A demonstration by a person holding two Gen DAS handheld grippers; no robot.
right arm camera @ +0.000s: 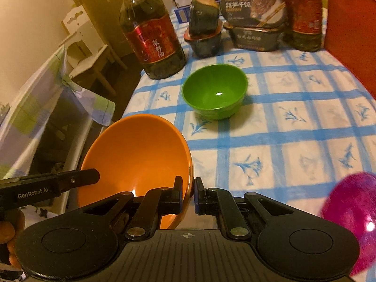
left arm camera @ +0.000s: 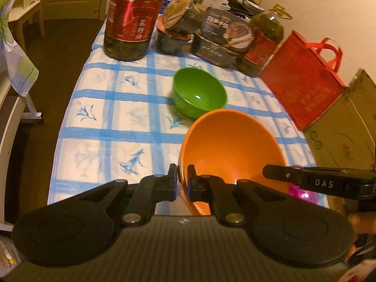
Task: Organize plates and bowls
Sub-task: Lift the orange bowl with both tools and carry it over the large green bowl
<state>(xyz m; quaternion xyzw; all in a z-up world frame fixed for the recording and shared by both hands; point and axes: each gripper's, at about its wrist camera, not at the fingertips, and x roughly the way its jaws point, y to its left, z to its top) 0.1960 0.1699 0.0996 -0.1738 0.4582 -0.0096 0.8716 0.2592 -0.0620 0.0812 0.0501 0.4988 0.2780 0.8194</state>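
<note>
At the far left of the worktop (left arm camera: 98, 122), under a blue-checked cloth, stands a big oil bottle (left arm camera: 134, 16) with a red label. To its right lie stacked dark food tubs (left arm camera: 218, 37), then a second bottle (right arm camera: 303, 14) and a red bag (left arm camera: 303, 80) along the right edge. In front of them, the green bowl (left arm camera: 199, 91) sits upright on the cloth, mouth up.

Nearer, the orange bowl (left arm camera: 230, 145) hangs above the worktop, tilted so its mouth faces the cameras and somewhat upward. The left tongs (left arm camera: 182, 179) are clenched on its left rim, one pad inside, one outside. The right tongs (right arm camera: 188, 193) pinch the opposite rim the same way. A pink bowl (right arm camera: 352, 223), blurred, shows at the right edge of the right wrist view.
</note>
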